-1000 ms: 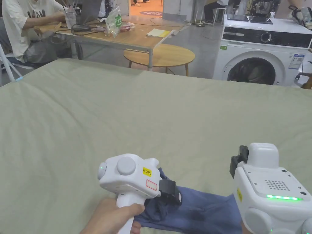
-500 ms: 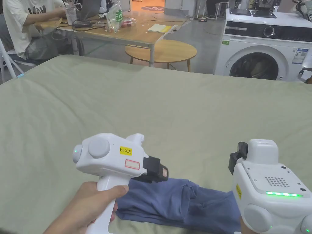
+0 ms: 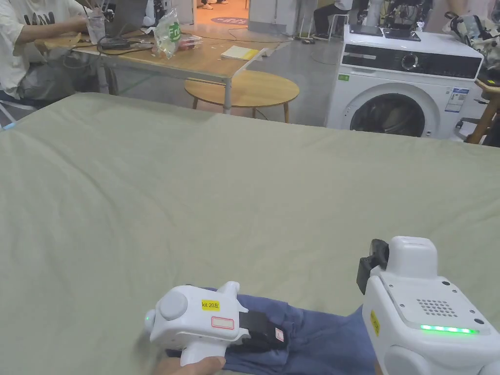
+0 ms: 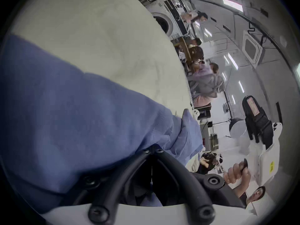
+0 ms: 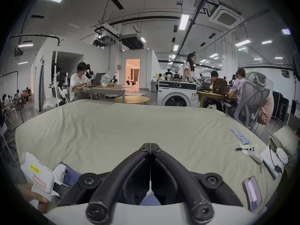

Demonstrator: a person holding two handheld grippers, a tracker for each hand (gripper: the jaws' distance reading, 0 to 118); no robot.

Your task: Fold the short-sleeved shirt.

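Note blue shirt [image 3: 317, 342] lying at the near edge of the bed [image 3: 244, 195], roughly at the middle of that edge, part-folded into a long band with wrinkles and a doubled-over lip. Find left gripper [image 4: 152, 149] low over the shirt's left end, body tilted on its side, held from below by a hand [image 3: 190, 365]. In the left gripper view, see its jaws drawn together tip to tip, with shirt cloth bunched right at the tips and draped over one jaw; read as pinching a fold of the shirt. Find right gripper [image 5: 150, 147] above the shirt's right end, near the bed's near edge and apart from the left one, pointing toward the far edge. In the right gripper view, see its jaws closed against each other with nothing between the tips; blue cloth visible below, behind the jaws. Cannot tell whether this gripper touches the shirt. Near the right edge of the bed, well apart from the shirt, log a phone [image 5: 253, 192], a white controller [image 5: 254, 153], a pen [image 5: 241, 149] and a row of small blue cylinders [image 5: 240, 135]. Beyond the far edge, log a washing machine [image 3: 405, 97], a round wooden table [image 3: 244, 90] and a seated person [image 3: 29, 49] at a desk.
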